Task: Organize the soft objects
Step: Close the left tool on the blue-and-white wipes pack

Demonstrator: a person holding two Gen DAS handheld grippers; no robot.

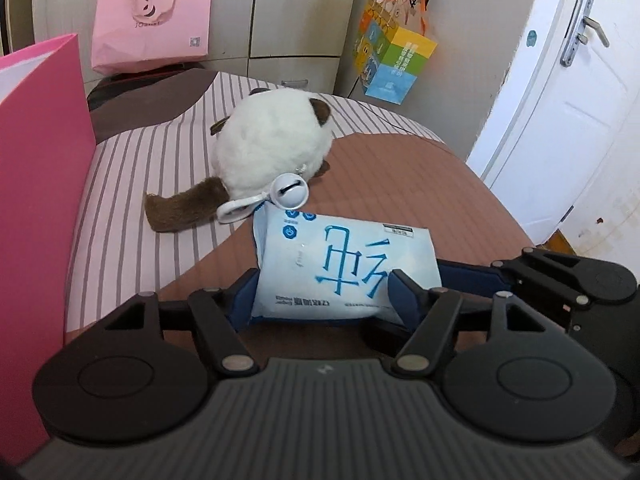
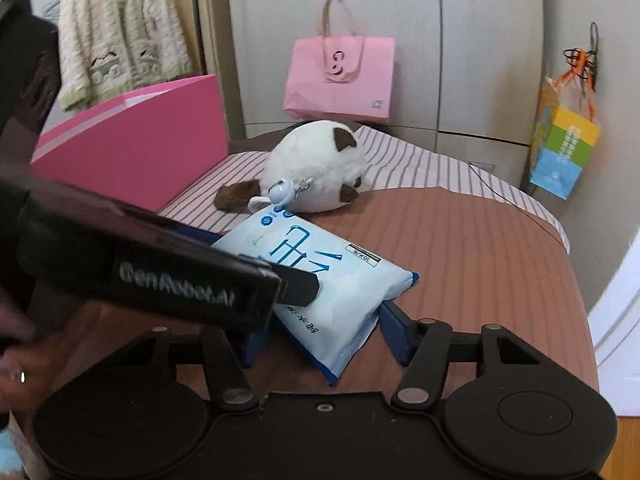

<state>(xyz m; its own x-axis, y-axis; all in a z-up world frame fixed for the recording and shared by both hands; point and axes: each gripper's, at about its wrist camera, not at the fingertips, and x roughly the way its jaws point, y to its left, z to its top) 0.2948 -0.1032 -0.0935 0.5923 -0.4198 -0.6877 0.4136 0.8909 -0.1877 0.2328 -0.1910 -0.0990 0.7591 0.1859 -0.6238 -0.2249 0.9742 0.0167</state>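
Observation:
A pale blue tissue pack [image 1: 344,264] with blue lettering lies on the brown and striped bedspread [image 1: 400,184]. My left gripper [image 1: 322,300] is shut on the pack's near edge, one blue finger against each side. From the right, my right gripper [image 2: 326,336] is shut on one end of the same pack [image 2: 332,280], which bulges between its fingers. In the right wrist view the left gripper's black body [image 2: 180,276] crosses over the pack. Just beyond the pack rests a round white plush cat [image 1: 272,152] with brown ears and tail, plus a white bell [image 1: 288,192].
A tall pink box [image 1: 40,160] stands along the bed's left side. A pink paper bag [image 2: 340,76] leans against the wardrobe behind. A colourful bag [image 2: 560,152] hangs at the right wall. A white door [image 1: 560,100] is beyond the bed's right edge. A hand [image 2: 12,360] shows low left.

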